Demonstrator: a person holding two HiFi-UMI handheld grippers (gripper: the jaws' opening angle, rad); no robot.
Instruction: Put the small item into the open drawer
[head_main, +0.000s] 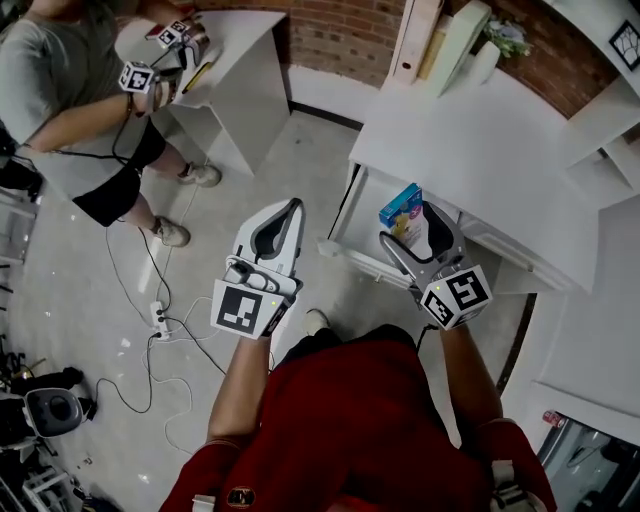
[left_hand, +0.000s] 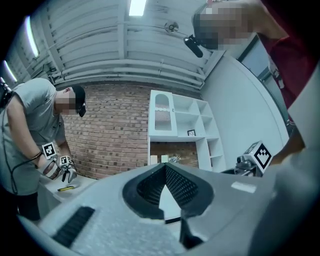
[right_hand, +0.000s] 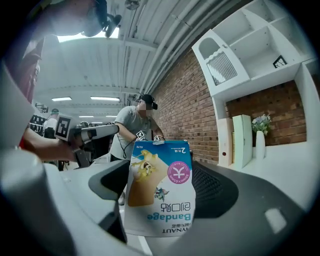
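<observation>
A white desk (head_main: 500, 170) stretches beyond and to the right of the right gripper (head_main: 410, 215), bare but for upright folders (head_main: 440, 40) and a vase (head_main: 487, 60) at its far edge. The grey floor (head_main: 250, 160) lies beneath the left gripper (head_main: 290, 208), with a power strip (head_main: 160, 318) and loose cables (head_main: 130, 385) to that gripper's left.

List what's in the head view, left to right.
Person in grey shirt → white power strip on the floor → left gripper, shut and empty → blue bandage box → white desk top.
</observation>
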